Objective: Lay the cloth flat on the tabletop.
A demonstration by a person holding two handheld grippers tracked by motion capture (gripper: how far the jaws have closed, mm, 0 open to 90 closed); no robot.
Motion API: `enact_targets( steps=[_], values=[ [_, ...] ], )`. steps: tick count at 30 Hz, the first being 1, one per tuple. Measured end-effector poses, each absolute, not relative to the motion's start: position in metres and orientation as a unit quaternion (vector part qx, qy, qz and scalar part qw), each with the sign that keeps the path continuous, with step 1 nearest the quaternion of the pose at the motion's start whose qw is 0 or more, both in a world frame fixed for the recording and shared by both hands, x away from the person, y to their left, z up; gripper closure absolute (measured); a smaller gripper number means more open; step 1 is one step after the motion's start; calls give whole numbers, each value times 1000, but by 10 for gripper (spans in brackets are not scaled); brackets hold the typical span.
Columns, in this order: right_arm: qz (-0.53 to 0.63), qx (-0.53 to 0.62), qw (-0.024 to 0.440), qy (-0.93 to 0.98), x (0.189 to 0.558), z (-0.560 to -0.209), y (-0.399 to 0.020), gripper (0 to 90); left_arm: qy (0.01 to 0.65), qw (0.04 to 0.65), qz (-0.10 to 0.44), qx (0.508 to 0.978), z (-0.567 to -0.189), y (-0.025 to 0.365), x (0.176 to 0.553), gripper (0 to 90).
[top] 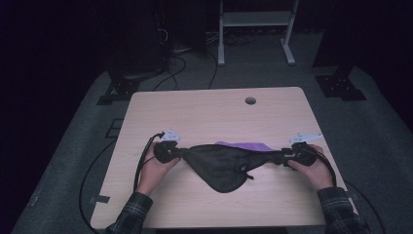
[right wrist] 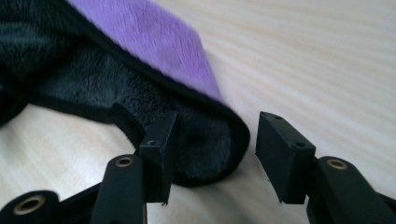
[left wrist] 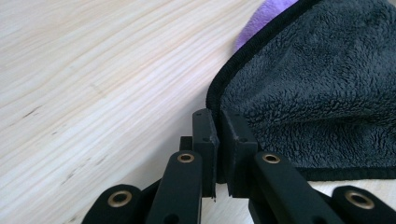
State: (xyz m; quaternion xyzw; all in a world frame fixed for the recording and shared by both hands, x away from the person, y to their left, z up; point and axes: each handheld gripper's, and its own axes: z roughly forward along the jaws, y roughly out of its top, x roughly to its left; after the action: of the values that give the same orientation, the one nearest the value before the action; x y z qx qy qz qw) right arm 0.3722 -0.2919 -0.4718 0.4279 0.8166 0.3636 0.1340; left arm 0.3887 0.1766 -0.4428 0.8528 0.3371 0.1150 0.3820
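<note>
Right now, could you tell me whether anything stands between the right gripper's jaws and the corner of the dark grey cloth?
Nothing visible does. The right gripper has its jaws apart around the dark grey cloth's corner, pads not pressing, on bare wooden table. The purple cloth lies beyond it. The left gripper is already shut on the opposite corner.

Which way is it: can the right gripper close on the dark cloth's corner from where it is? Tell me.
Probably yes. The right gripper stands open with the dark cloth corner lying between its jaws on the table; nothing blocks it.
</note>
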Motion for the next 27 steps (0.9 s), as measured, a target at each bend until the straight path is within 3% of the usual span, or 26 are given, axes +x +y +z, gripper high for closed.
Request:
enact_targets(
  steps=[7, 11, 14, 27],
  values=[
    [357, 421, 135, 823, 371, -475, -290, 480, 354, 386, 122, 843, -439, 190, 389, 851],
    [369, 424, 109, 820, 370, -472, -294, 725, 361, 392, 119, 838, -437, 196, 389, 851],
    [382, 420, 100, 817, 369, -465, -294, 805, 370, 400, 115, 831, -435, 200, 389, 854],
    [413, 423, 108, 800, 369, -451, -300, 820, 366, 411, 95, 830, -438, 200, 390, 860]
  ],
)
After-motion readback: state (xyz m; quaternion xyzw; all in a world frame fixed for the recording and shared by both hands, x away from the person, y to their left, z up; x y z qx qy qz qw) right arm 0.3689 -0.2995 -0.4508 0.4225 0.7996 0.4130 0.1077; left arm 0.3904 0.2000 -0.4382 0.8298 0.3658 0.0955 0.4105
